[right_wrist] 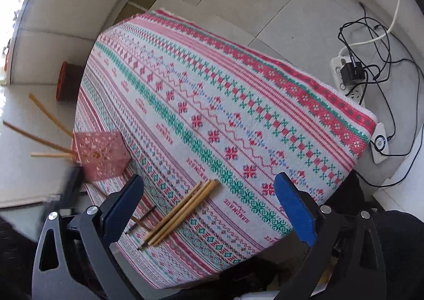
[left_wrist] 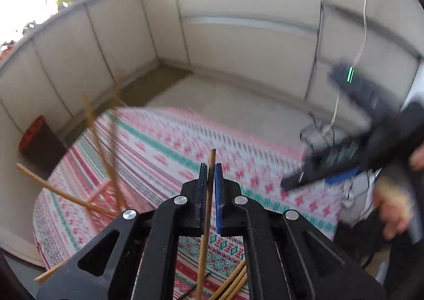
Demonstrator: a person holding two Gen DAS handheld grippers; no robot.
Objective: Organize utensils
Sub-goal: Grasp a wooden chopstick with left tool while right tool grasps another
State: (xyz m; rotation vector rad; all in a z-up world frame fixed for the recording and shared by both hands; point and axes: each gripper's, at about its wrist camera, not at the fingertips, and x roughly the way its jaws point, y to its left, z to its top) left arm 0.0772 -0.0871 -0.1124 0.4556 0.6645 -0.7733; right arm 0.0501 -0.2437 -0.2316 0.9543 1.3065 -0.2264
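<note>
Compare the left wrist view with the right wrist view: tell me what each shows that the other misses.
Left wrist only: the left claw shut on a single chopstick, and the right claw's body, blurred.
Right wrist only: the right claw open over the table, the pink holder's pierced sides, a power strip on the floor.
Both: the patterned tablecloth, loose chopsticks lying on it, chopsticks standing in the holder.

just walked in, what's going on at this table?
A person with a gripper in each hand is sorting chopsticks on a patterned tablecloth. The left gripper is shut on a single chopstick and holds it above the table. The right gripper is open, hanging over a loose bundle of chopsticks that lies on the cloth. A pink perforated holder near the table's edge already has several chopsticks sticking out of it.
</note>
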